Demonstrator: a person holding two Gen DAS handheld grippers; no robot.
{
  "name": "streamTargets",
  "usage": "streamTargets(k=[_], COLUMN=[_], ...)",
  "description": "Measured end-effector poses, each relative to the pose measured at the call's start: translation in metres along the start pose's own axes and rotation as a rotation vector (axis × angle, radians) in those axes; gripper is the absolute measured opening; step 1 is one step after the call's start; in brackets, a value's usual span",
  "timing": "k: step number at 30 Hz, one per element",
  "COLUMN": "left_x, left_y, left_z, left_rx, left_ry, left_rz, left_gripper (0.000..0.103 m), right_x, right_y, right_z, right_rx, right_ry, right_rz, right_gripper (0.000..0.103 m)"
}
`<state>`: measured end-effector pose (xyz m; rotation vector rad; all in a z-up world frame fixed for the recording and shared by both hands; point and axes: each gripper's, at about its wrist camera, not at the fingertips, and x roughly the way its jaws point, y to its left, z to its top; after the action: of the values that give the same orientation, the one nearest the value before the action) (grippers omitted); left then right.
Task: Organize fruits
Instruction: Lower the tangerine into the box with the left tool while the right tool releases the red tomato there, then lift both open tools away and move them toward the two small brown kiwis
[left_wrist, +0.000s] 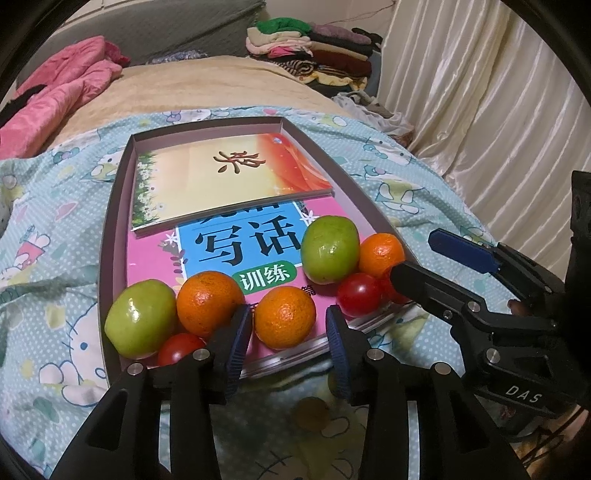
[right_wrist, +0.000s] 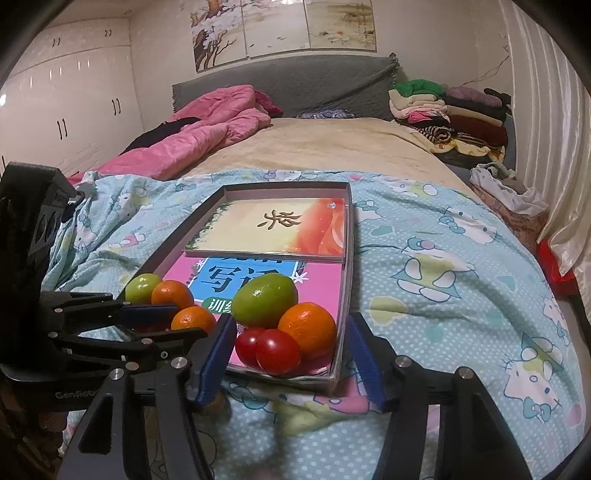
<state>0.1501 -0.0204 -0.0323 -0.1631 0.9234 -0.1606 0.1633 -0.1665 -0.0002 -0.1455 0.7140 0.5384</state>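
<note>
left gripper (left_wrist: 284, 332): jaws part open, empty. An orange (left_wrist: 284, 318) sits just ahead, in line with the gap, and no pad seems to touch it. My guess is that it lines up on this fruit or has just let it go; I cannot tell which.
right gripper (right_wrist: 291, 350): jaws wide, empty. They straddle the near right corner of the tray (left_wrist: 114, 206), with the tomatoes (right_wrist: 271, 349) just ahead of the gap.
pads: blue, ribbed strips on black plastic fingers; the ribs should bite on smooth, waxy skin.
orange: round, pebbled, firm. It rests on a glossy book cover and could roll at a nudge.
left group: green fruit (left_wrist: 142, 323), second orange (left_wrist: 208, 304) and one tomato (left_wrist: 181, 349), packed in the tray's near left corner, touching each other.
right group: green fruit (right_wrist: 266, 301), orange (right_wrist: 307, 328) and two tomatoes, pressed together against the tray's right wall.
sorting: both groups mix kinds, so by my reading the sorting is far from done, if sorting by kind is meant.
tomatoes: small, shiny, thin-skinned; a hard squeeze would likely split them.
tray: shallow card box, low straight walls, enough to stop a rolling fruit.
books: pink book (left_wrist: 221, 251) under the fruit, pale book (left_wrist: 229, 177) lapping its far end; flat, slick covers.
quilt (left_wrist: 55, 258): soft printed cotton under the tray, so the tray may tilt if pushed.
</note>
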Motion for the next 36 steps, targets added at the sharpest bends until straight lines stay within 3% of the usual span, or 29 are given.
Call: streamTargets(k=[7, 12, 17, 20, 36], left_x=[-0.01, -0.025, -0.038, -0.043, -0.07], left_y=[-0.003, -0.005, -0.002, 0.0, 0.028], left_z=[0.001, 0.003, 0.005, 0.005, -0.005], left_rx=[0.007, 0.012, 0.001, -0.01, -0.114], left_ry=[-0.025, -0.065, -0.096, -0.104, -0.113], left_rz=[-0.003, 0.009, 0.02, 0.033, 0.075], left_gripper=[0.044, 0.059, 0.063, 0.071, 0.073], right_x=[-0.002, -0.008, -0.014, -0.019, -0.037], right_y=[-0.004, -0.007, -0.01, -0.011, -0.004], right_z=[0.001, 0.003, 0.005, 0.007, 0.008], right_rx=[0.019, 0.042, 0.066, 0.075, 0.068], right_ry=[-0.007, -0.032, -0.06, -0.082, -0.13], right_rz=[0.003, 0.013, 0.021, 0.025, 0.066], right_gripper=[0.065, 0.07, 0.073, 0.076, 0.086])
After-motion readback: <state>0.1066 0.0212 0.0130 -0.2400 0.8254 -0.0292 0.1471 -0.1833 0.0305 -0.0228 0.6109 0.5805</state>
